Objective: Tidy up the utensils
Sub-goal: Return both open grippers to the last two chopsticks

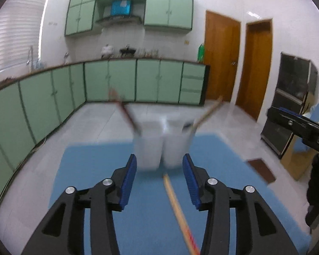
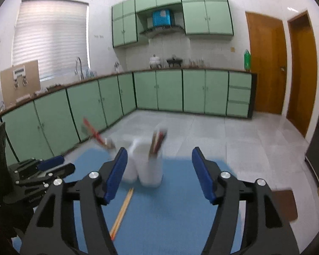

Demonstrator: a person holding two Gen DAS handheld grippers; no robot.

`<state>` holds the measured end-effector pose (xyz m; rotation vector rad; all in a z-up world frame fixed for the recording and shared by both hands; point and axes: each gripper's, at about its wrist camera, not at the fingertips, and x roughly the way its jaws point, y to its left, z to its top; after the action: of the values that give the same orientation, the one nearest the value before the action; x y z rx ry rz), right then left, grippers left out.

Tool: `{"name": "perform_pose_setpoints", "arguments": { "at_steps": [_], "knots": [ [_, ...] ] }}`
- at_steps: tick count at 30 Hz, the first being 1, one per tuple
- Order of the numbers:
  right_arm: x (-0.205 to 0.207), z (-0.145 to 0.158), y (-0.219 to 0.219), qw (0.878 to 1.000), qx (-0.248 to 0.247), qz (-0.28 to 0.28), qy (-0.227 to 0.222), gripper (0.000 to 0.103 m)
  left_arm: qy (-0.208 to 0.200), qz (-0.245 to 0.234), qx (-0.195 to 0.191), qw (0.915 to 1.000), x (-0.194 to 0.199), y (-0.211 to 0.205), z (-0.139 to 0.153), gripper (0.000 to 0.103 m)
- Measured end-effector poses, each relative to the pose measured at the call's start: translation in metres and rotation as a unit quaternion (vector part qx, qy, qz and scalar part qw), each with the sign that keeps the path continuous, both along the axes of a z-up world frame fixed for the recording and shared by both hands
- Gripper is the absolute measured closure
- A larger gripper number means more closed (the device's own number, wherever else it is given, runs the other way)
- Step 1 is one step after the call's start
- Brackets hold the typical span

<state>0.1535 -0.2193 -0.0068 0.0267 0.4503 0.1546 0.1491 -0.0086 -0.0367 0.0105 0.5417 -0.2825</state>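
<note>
White holder (image 1: 161, 148) blurred | chopsticks (image 1: 178, 210) cut off | both tongs released, empty

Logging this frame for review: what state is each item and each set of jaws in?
Left gripper: jaws open, nothing between the pads.
Right gripper: jaws open, empty.
Left white holder: upright, holds a dark utensil.
Right white holder: upright, holds a light stick.
Loose chopsticks: lying flat on the blue mat.
</note>
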Motion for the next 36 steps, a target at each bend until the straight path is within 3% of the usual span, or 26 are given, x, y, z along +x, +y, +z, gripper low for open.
{"name": "perform_pose_setpoints", "arguments": {
  "at_steps": [6,14,23,36],
  "knots": [
    [-0.024,-0.075,0.027,0.996,0.011,0.004,0.085,0.039,0.097,0.026,0.003,0.995,-0.025,0.016,-0.077,0.057],
    [-0.04,-0.128,0.071,0.986,0.003,0.034,0.165,0.039,0.155,0.032,0.011,0.9873,-0.041,0.021,-0.122,0.057],
    [-0.047,-0.147,0.085,0.976,-0.003,0.056,0.208,0.043,0.171,0.028,0.007,0.9848,-0.05,0.024,-0.132,0.056],
    [-0.046,-0.156,0.1,0.972,-0.043,0.065,0.221,0.048,0.169,0.034,0.003,0.9849,-0.058,0.032,-0.13,0.055]
  ]
}}
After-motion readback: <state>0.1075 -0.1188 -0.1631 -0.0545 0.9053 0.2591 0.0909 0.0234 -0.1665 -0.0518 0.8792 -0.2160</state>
